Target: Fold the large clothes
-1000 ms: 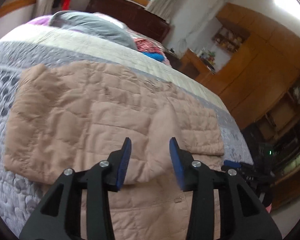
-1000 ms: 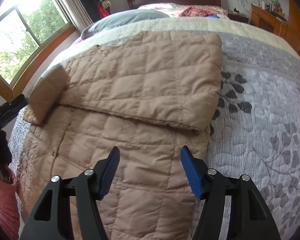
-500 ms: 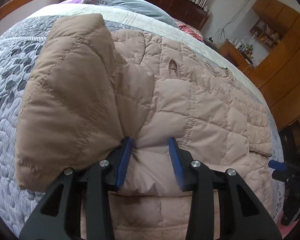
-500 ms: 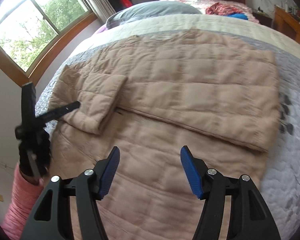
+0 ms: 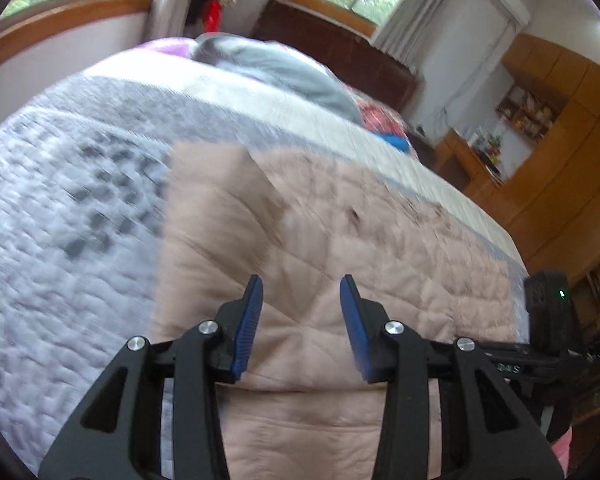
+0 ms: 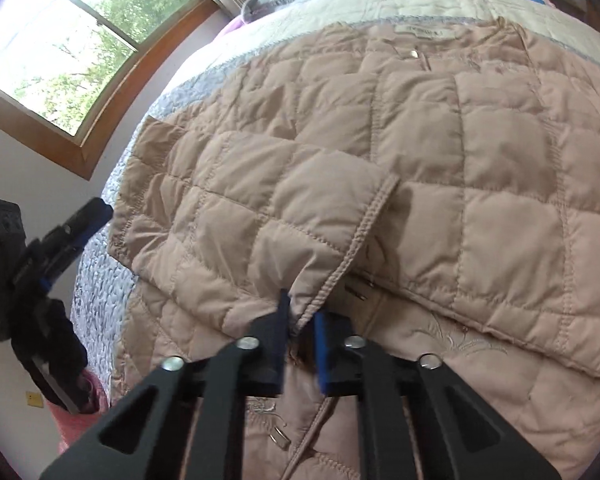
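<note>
Right tool grips a folded jacket sleeve as a large-garment fold proceeds on a bed.

A beige quilted jacket (image 6: 440,168) lies spread across the grey patterned quilt of the bed (image 5: 60,248), collar toward the pillows, with both sleeves already turned in over its body. The right tool (image 6: 302,328) has its blue pads pinched tight on the stitched cuff edge of the near sleeve (image 6: 260,216), a hold that looks meant to drag or square the sleeve flatter on the jacket. The left tool (image 5: 300,320) hangs partly open above the jacket with nothing between its pads, apparently kept free at the garment's side for the next fold. From the right wrist camera it shows beyond the bed's edge, held by a person in a pink sleeve (image 6: 80,412).
</note>
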